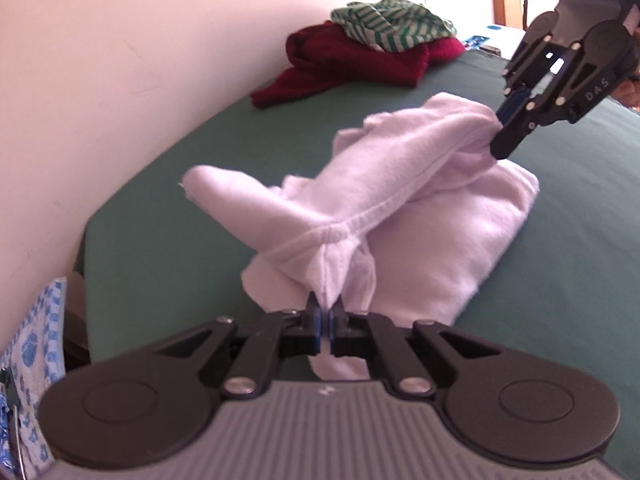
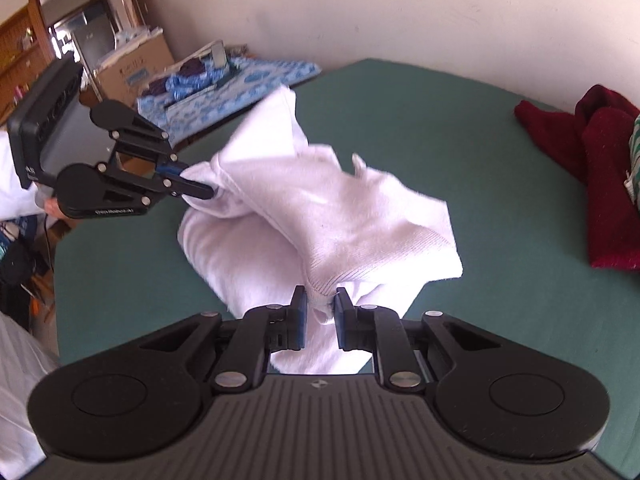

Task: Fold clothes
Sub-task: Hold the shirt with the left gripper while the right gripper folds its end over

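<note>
A white garment (image 1: 420, 216) lies partly folded on the green table (image 1: 200, 152). My left gripper (image 1: 326, 320) is shut on a seamed edge of it and holds that edge above the table. My right gripper (image 2: 320, 306) pinches the ribbed hem of the same garment (image 2: 328, 216), its jaws a little apart around a thick fold of cloth. Each gripper shows in the other's view: the right one at the upper right (image 1: 502, 138), the left one at the left (image 2: 208, 192). The raised cloth stretches between the two grippers over the folded part below.
A dark red garment (image 1: 348, 68) with a green-and-white striped one (image 1: 388, 20) on top lies at the table's far end by the wall; the red garment also shows at the right (image 2: 600, 176). Blue-patterned fabric (image 2: 240, 84), a cardboard box (image 2: 132, 64) and wooden furniture stand beyond the table's edge.
</note>
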Available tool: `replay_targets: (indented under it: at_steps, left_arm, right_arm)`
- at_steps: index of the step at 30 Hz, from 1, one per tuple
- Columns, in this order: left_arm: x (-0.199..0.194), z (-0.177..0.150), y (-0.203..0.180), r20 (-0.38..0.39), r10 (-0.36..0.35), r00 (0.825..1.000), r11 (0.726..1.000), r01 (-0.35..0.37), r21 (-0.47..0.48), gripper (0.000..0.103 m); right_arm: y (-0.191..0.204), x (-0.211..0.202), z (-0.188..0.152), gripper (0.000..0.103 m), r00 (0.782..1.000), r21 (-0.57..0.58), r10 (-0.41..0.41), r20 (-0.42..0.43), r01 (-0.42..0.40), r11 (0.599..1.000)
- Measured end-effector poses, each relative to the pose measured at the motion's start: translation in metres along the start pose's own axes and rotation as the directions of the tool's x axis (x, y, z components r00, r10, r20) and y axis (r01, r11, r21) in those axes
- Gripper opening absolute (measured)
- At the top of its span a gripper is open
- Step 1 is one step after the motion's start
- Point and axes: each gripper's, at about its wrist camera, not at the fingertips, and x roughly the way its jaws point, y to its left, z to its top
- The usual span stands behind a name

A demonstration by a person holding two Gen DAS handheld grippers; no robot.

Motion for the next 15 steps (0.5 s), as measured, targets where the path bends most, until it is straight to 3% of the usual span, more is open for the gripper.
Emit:
replay_targets:
  at_steps: [4, 7, 9, 10, 15]
  left_arm:
    - [0.002, -0.010, -0.009, -0.018, 0.012, 1.000, 1.000, -0.012, 0.023, 0.001]
    - [-0.002, -0.009, -0.008, -0.014, 0.027, 1.000, 0.999, -0.026, 0.020, 0.001]
    - [-0.010, -0.003, -0.005, 0.012, 0.031, 0.999, 0.999, -0.031, 0.009, 0.005]
    - [-0.010, 0.000, -0.005, 0.026, 0.043, 0.999, 0.999, -0.044, 0.014, 0.016]
    - [0.001, 0.015, -0.001, 0.043, 0.102, 0.994, 0.993, -0.105, 0.054, 0.020]
  right_arm:
    - [0.005, 0.008, -0.010, 0.016, 0.999, -0.015, -0.022, -0.025, 0.022, 1.000]
    - [0.003, 0.005, -0.009, 0.023, 1.000, 0.038, -0.024, -0.019, 0.025, 0.999]
    - [0.000, 0.001, -0.008, 0.038, 1.000, 0.103, -0.025, 0.016, 0.023, 0.994]
    - [-0.002, 0.000, -0.007, 0.041, 0.999, 0.139, -0.029, 0.037, 0.023, 0.990]
    - [-0.015, -0.001, -0.004, 0.044, 0.991, 0.328, -0.067, 0.114, 0.026, 0.944]
